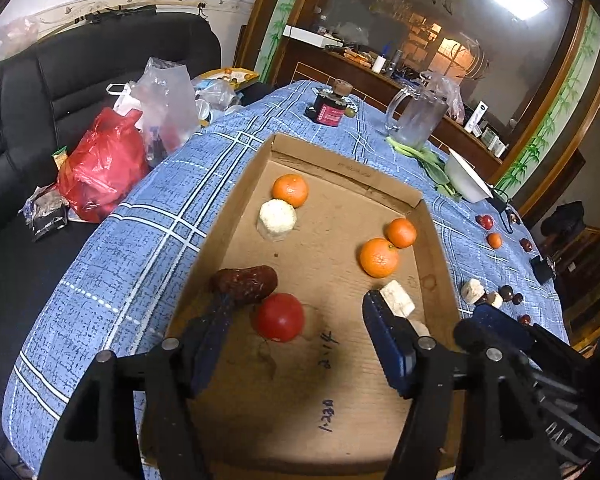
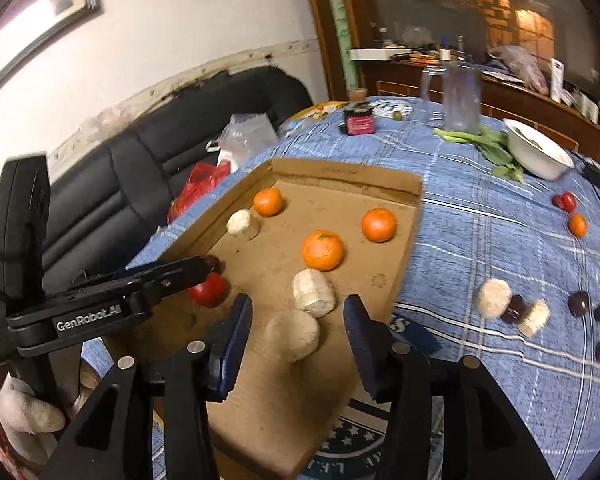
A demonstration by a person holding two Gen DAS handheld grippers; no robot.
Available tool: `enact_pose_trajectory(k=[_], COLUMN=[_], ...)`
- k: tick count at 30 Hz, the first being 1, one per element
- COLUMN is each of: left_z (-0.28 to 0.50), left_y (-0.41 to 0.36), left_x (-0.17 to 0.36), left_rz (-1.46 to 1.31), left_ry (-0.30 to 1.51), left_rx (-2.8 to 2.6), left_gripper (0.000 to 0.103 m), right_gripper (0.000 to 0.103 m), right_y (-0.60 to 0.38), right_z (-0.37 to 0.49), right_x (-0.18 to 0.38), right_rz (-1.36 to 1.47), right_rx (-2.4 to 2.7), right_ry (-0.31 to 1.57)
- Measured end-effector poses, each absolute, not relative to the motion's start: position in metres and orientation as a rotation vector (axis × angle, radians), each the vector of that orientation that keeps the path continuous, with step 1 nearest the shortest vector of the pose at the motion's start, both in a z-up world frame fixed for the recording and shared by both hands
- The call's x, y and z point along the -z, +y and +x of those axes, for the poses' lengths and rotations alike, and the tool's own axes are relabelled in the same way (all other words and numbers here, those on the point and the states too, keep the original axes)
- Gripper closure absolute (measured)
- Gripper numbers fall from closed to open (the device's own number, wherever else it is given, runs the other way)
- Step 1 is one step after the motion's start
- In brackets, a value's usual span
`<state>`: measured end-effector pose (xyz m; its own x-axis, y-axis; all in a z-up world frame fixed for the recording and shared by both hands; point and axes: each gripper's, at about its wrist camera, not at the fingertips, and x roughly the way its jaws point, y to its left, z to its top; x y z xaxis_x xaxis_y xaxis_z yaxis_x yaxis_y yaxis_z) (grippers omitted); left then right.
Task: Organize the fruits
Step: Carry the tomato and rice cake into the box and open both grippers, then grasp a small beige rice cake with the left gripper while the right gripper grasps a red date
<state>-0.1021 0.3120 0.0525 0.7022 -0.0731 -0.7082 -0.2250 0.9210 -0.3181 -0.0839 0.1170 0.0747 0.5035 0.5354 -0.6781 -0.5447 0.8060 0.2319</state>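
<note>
1. Fruits sit mostly in the cardboard tray; both tongs hang over its near end.
2. Left tongs: released, jaws apart, red tomato loose between them, nearer the left finger; dark red date at 11 o'clock of the tomato.
3. Right tongs: released, pale cut chunk lies between the jaws, pads clear of it; second chunk touching it at 12 o'clock.
4. Three oranges further in: centre, 2 o'clock, far one with a pale chunk beside it.
5. Blue plaid surface, 3 o'clock of the tray: loose chunks, dark dates, small orange.
</note>
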Motion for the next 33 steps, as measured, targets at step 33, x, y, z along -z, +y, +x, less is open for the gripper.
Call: enact_pose_trajectory(k=[33], left_z=[-0.133], left_y=[0.2], left_x=[-0.094], left_rz=[0.002], left_ry=[0.721], left_rx=[-0.153], left_gripper=[0.025], right_gripper=[0.04], right_y=[0.006], right_z=[-0.109], right_x=[-0.074], right_rz=[0.261], right_rx=[-0.469], right_ry=[0.825])
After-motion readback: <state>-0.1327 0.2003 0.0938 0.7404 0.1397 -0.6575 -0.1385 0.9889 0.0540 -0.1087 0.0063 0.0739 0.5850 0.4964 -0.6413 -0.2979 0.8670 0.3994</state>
